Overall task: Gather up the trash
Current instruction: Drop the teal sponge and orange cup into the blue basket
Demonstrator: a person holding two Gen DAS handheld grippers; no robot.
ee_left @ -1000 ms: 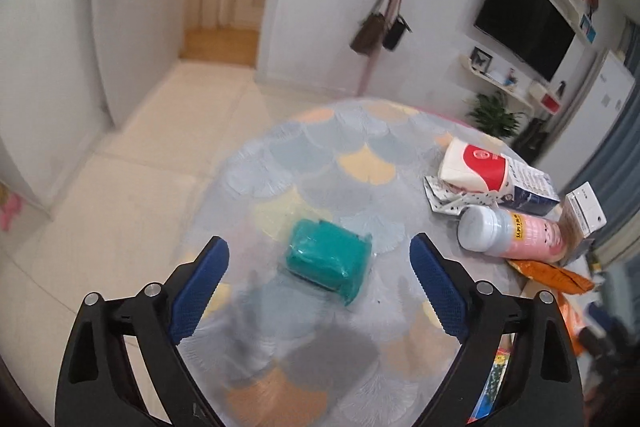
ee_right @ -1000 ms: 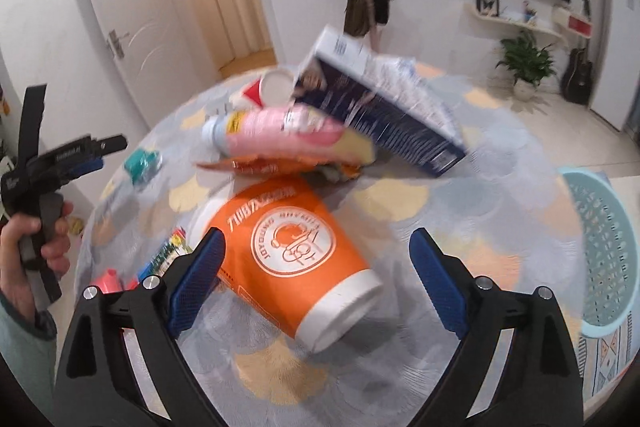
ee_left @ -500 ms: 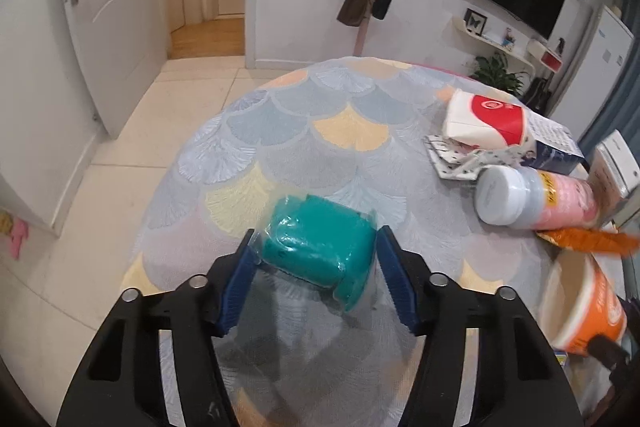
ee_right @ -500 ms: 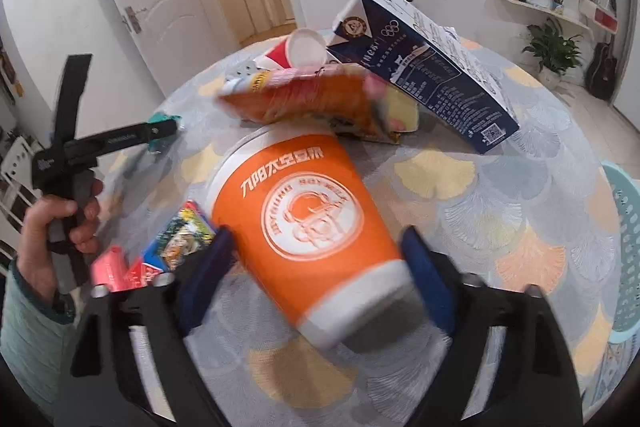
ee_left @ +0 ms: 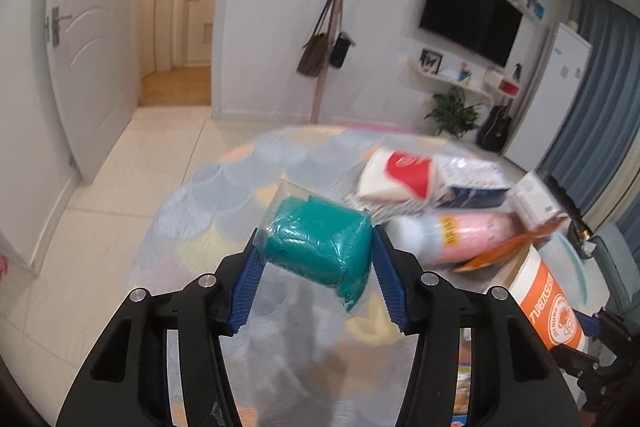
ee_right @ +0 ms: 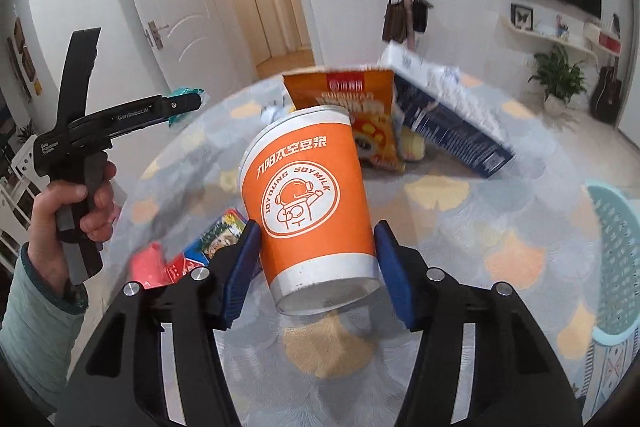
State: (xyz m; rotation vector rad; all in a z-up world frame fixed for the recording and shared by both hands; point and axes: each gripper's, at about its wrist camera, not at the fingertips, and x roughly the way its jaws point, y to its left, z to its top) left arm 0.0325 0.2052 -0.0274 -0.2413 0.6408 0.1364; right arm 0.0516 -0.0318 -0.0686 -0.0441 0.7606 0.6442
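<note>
Left claw (ee_left: 316, 269) clamped on teal pack (ee_left: 320, 247), right claw (ee_right: 318, 263) on cup (ee_right: 308, 203), jaws just closed; best carried level to basket (ee_right: 616, 251); firm squeeze, no crushing.

Cup (ee_right: 310, 203) between right gripper (ee_right: 318, 267) pads, above table (ee_right: 480, 227); snack bag (ee_right: 352, 107) and carton (ee_right: 448, 115) behind it; basket (ee_right: 616, 259) right of table.
</note>
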